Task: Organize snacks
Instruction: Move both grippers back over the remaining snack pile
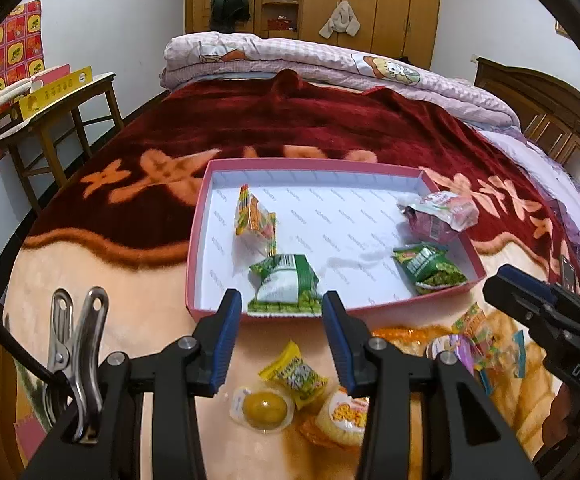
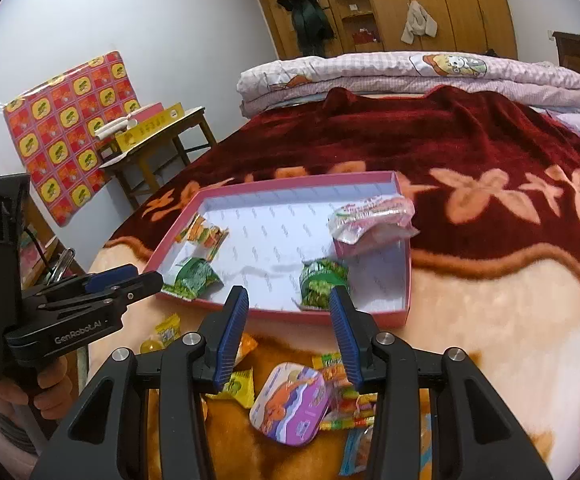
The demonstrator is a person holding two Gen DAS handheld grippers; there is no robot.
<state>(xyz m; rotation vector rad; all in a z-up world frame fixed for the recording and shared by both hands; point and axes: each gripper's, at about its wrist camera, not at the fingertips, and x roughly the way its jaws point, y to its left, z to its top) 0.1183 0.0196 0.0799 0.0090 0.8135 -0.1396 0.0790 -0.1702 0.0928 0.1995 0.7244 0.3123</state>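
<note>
Both tools hang tilted downward over the near edge of the bed [image 1: 70, 272], side by side, pointing toward a shallow pink box [image 1: 200, 216] that lies on the blanket. The left hand-held gripper [image 1: 278, 316] has its blue pads apart with nothing between them; beyond its tips a green snack packet [image 1: 284, 284] leans over the box's near edge. The right hand-held gripper [image 2: 288, 316] is likewise parted and empty, aimed at a second green packet [image 2: 321, 280] near the box's near right corner. A pink packet [image 2: 369, 220] rests on the box's right wall, and an orange-and-yellow packet [image 2: 204, 236] lies by its left wall. Loose snacks remain on the bed in front of the box: a yellow jelly cup [image 1: 264, 406], a yellow packet [image 1: 293, 374], and a purple-lidded cup [image 2: 290, 402]. In the right wrist view, a hand [image 2: 18, 392] grips the left tool's handle from below.
</note>
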